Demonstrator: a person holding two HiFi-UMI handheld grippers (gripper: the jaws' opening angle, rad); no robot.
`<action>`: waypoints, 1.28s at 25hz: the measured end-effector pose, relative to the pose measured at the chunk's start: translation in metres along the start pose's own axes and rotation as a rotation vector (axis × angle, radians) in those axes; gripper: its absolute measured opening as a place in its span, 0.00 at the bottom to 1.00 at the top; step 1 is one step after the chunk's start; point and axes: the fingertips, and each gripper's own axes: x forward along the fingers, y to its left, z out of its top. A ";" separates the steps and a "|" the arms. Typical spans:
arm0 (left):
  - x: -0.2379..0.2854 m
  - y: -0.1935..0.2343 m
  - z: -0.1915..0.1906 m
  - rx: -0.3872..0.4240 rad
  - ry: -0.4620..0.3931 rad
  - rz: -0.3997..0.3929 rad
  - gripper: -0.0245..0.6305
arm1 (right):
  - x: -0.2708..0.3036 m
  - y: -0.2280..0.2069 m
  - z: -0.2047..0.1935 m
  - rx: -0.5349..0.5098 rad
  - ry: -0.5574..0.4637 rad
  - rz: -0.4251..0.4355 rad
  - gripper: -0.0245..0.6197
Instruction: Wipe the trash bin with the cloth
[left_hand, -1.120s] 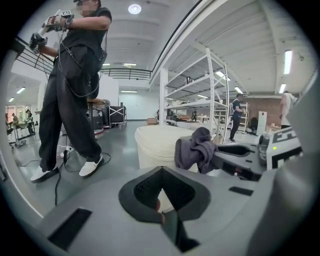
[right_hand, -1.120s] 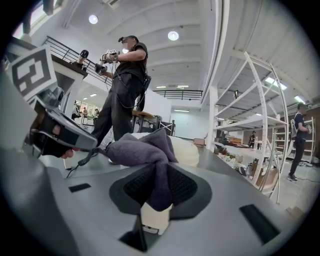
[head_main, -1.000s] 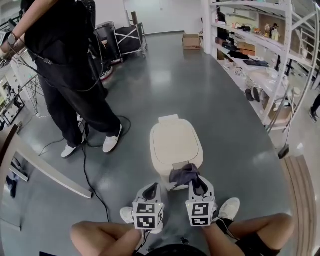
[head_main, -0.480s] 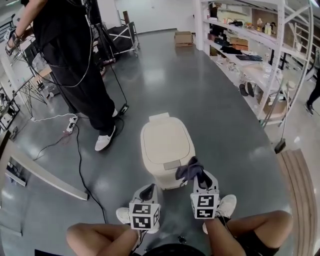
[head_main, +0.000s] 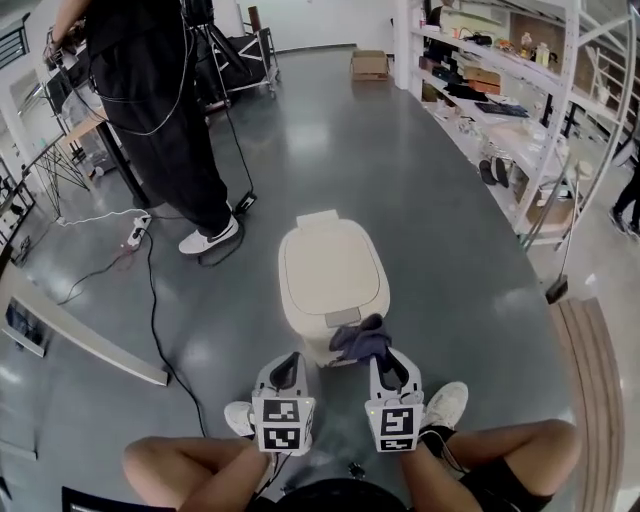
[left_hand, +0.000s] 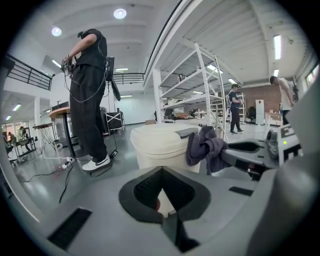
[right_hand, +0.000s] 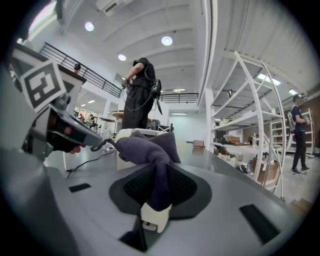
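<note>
Grips dark cloth (head_main: 360, 340) in right gripper (head_main: 379, 360), jaws closed tight on a fold with the rest bunched ahead of the tips, likely to put fabric rather than plastic on the surface. Holds that bunch at the near edge of the cream trash bin (head_main: 332, 270) lid, by the grey tab, centre of head view; touching or just above, hard to tell. Holds left gripper (head_main: 290, 366) low just left of it, jaws together on nothing, short of the bin's front wall, probably parked out of the wipe path or ready to steady. Shows lid top and sides not yet covered, by the look of it. Has open floor (head_main: 450, 230) right of and behind bin for sweeping round; tighter at left with standing person (head_main: 160, 120) and cable (head_main: 152, 300) there, shelving (head_main: 520, 110) well apart at upper right.
</note>
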 end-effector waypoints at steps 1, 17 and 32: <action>-0.001 0.005 -0.001 0.003 -0.003 0.012 0.04 | -0.001 0.015 0.001 -0.026 -0.005 0.029 0.15; -0.006 0.067 -0.041 -0.144 0.049 0.065 0.04 | 0.049 0.130 -0.015 -0.250 0.098 0.125 0.15; 0.024 0.033 -0.036 -0.178 0.081 -0.005 0.04 | 0.045 0.083 -0.025 -0.319 0.096 0.034 0.15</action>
